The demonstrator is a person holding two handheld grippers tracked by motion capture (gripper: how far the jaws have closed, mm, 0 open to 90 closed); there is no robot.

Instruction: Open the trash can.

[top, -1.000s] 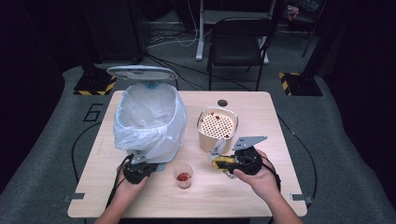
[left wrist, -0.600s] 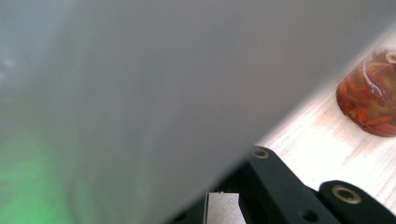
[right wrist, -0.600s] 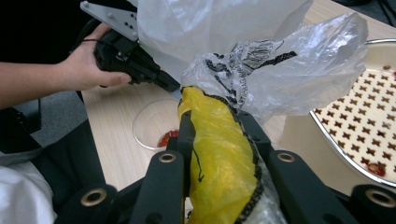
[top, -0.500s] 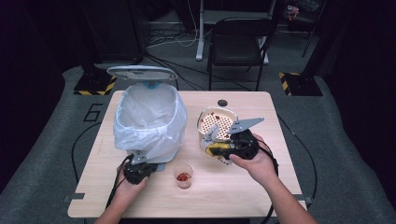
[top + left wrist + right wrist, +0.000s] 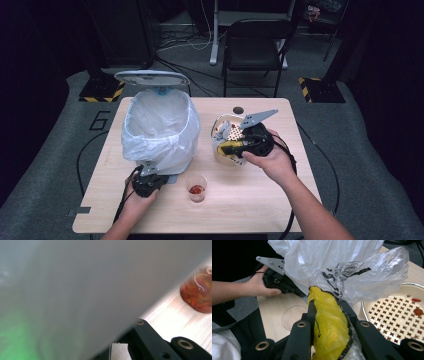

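While held above the perforated bowl (image 5: 392,312) at mid-table, clamped tight in the right gripper (image 5: 327,302): a wad of yellow wrapper (image 5: 329,327), black along its edge, with a crumpled printed clear bag (image 5: 362,277) bunched against it past the tips. Jaws closed on the yellow wad from both sides, nothing slack. Just to the left in the high view, the white-lined waste bin (image 5: 160,125), lid (image 5: 151,77) tipped up and mouth open. Low at the bin's foot, the left gripper (image 5: 149,175), jaws pressed together, seemingly keeping the bin steady or its lid raised; hard to tell which. Near it on the wooden table (image 5: 240,200), a small clear cup (image 5: 196,187) with red scraps at the bottom.

Step in hand, by the look of it: carrying rubbish from bowl to bin. Next move, as judged: across and over the liner's rim, well clear of the cup, then release above the opening, with care that the trailing bag goes in rather than draping over the edge.
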